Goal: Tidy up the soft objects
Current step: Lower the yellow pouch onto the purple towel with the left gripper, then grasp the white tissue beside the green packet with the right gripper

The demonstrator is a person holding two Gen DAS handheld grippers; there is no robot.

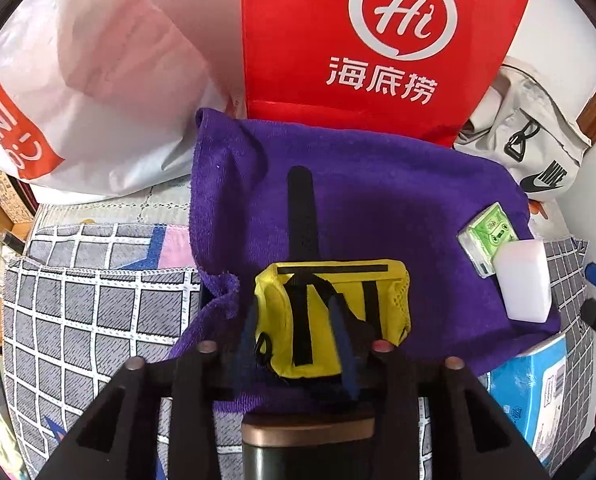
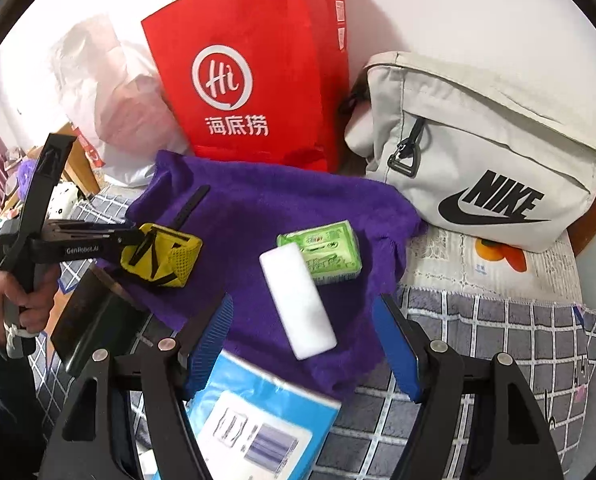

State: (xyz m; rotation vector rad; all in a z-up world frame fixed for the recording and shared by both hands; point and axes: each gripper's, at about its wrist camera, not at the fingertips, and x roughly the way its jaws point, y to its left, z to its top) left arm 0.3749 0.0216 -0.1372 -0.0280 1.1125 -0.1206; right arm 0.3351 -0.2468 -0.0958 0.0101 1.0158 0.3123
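A yellow pouch with black straps (image 1: 330, 316) lies on a purple towel (image 1: 378, 184). My left gripper (image 1: 298, 344) is shut on the pouch; in the right wrist view the pouch (image 2: 165, 256) sits at the left gripper's tips (image 2: 137, 240). A black strap (image 1: 302, 208) stretches away from the pouch over the towel. A white sponge block (image 2: 295, 304) and a green tissue pack (image 2: 326, 250) lie on the towel (image 2: 257, 208). My right gripper (image 2: 306, 348) is open, its blue pads on either side of the sponge's near end, above a blue tissue pack (image 2: 257, 420).
A red paper bag (image 2: 249, 80), a white plastic bag (image 1: 97, 80) and a grey Nike bag (image 2: 478, 152) stand along the back wall. A grey checked cloth (image 1: 89, 312) covers the surface. A dark box (image 2: 93, 328) lies at the left.
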